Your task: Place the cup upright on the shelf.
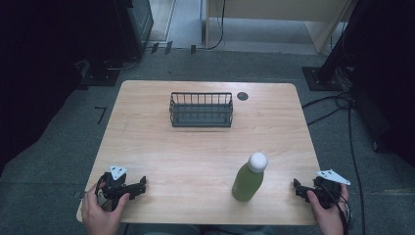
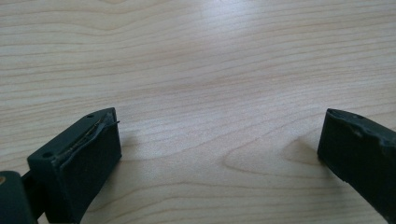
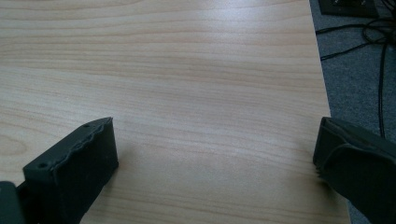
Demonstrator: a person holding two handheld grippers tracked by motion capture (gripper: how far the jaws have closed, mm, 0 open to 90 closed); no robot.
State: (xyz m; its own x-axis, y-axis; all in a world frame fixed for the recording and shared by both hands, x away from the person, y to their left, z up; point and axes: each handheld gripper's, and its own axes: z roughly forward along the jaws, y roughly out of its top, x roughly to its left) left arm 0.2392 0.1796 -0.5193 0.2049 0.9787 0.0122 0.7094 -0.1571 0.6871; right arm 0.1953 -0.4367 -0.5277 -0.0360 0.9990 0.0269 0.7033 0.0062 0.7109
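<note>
While my two grippers rest at the counter's (image 1: 195, 147) near corners, left gripper (image 1: 139, 185) and right gripper (image 1: 297, 187) both have jaws spread wide, holding nothing. One green bottle (image 1: 249, 178) stands near my right gripper; one wire basket (image 1: 201, 109) sits at the far edge.

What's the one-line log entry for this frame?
left gripper: open, empty | right gripper: open, empty | bottle: upright, untouched | basket: empty

Ahead of my left tongs (image 1: 138, 185) the desk (image 1: 161, 152) lies bare up to the wire basket (image 1: 201, 109). A green bottle (image 1: 249, 178) stands just beside my right tongs (image 1: 299, 188), blocking their way inward.
</note>
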